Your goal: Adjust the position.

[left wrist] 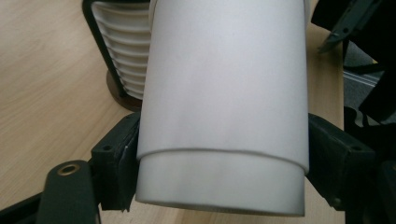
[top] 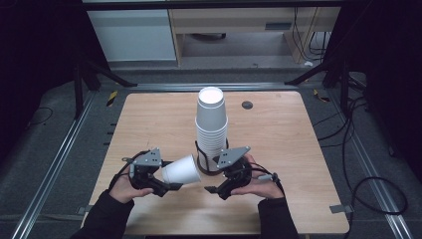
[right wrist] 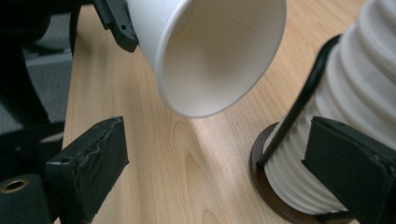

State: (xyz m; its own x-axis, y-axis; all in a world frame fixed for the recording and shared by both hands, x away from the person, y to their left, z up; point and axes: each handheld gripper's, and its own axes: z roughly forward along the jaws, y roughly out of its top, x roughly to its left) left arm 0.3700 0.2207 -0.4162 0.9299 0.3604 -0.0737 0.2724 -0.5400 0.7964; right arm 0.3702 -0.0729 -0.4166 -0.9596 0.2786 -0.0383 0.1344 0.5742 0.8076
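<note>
A white paper cup (top: 181,170) lies tilted on its side in the air, held by its base end in my left gripper (top: 171,178). In the left gripper view both black pads (left wrist: 119,158) press on the cup (left wrist: 224,93), and a seam line rings it near the base. Its open mouth (right wrist: 219,51) faces my right gripper (right wrist: 215,163), which stands open with bare table between its jaws. A tall stack of white cups (top: 211,124) stands upside down in a black wire holder (top: 209,167), just beside the right gripper (top: 215,185). The stack (right wrist: 359,93) is close to that gripper's right jaw.
The wooden table (top: 278,134) has a dark round grommet (top: 247,104) near its far edge. The holder's dark round base (right wrist: 266,177) rests on the wood. Metal rails and cables run along the floor on both sides, with cabinets beyond.
</note>
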